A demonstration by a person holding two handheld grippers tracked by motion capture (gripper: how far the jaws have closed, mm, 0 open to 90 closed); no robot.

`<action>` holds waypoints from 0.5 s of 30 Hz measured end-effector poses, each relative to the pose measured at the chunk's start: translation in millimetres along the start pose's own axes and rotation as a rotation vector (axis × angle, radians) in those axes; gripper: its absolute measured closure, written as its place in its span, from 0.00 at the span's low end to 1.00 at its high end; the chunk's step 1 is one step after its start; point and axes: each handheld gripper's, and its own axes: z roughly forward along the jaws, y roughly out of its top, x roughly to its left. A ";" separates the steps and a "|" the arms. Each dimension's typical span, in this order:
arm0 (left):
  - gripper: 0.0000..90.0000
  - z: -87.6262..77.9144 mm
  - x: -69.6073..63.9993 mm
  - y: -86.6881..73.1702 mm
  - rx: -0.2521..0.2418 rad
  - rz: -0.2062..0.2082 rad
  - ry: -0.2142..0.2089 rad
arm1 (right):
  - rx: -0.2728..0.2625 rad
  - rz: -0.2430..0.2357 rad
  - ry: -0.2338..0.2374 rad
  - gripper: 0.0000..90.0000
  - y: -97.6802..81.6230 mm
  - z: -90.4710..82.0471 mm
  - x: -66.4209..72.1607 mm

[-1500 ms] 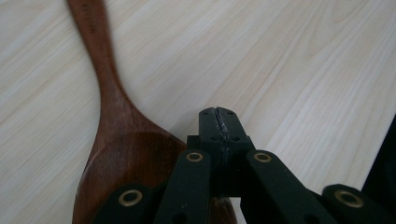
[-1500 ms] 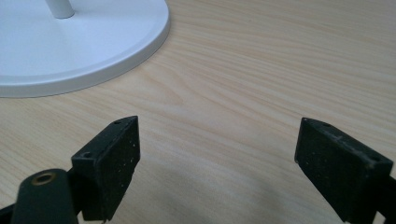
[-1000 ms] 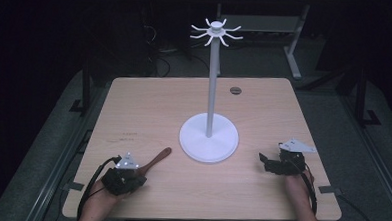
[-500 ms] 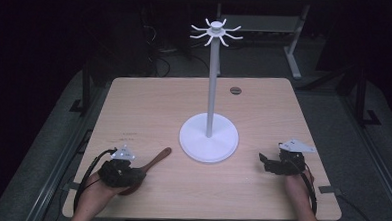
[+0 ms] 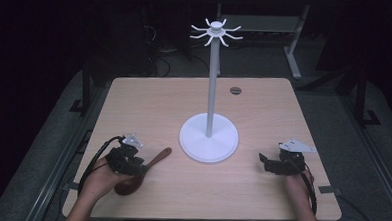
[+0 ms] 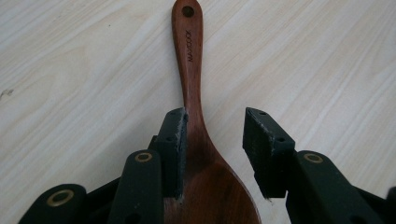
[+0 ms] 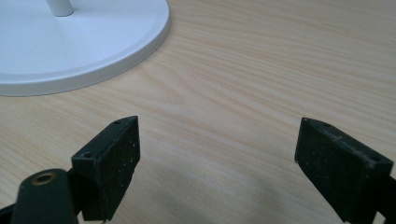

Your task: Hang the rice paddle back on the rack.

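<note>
**benchrat:** Quick rundown. Landmark is the white hook stand, the one with the round base and tall pole with little arms at the top, sitting about mid-table. The wooden spoon lies flat on the tabletop just off the stand's base, on the person's left side of it. Handle end points toward the base, bowl end points away from it, back toward the person.

**mossy_k:** And the left gripper? Has it got the spoon or not?

**benchrat:** Not clamped. In the left gripper view the jaws have just been opening and stand partly apart, with the spoon running up between them. One pad sits right against the edge where handle widens into bowl, the other pad is clear of the wood with bare table showing in the gap. So it straddles the neck but nothing's pressing from both sides. You can read a small stamped word on the handle and see the hang hole at its tip.

**mossy_k:** Right one?

**benchrat:** The right gripper is on the other side of the stand's base, near it but not touching, aimed toward it. In the right gripper view its jaws are spread wide with only bare wood grain between them, and the rim of the white base sits up ahead. Holding nothing.

**mossy_k:** Anything else on the table?

**benchrat:** A small dark round cable hole beyond the stand, near the far edge.
</note>
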 end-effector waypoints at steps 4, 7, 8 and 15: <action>0.66 7.9 1.3 11.2 0.060 0.014 0.007 | 0.000 0.002 0.000 0.15 0.0 0.0 -0.1; 0.66 14.4 1.4 19.1 0.086 0.010 -0.007 | -0.001 0.003 0.000 0.15 0.0 0.0 -0.3; 0.66 16.8 1.6 21.8 0.095 0.013 -0.007 | 0.000 0.004 0.000 0.15 0.0 0.0 -0.3; 0.67 32.7 5.1 42.1 0.224 0.028 0.009 | -0.001 0.004 0.001 0.15 -0.1 -0.1 -0.5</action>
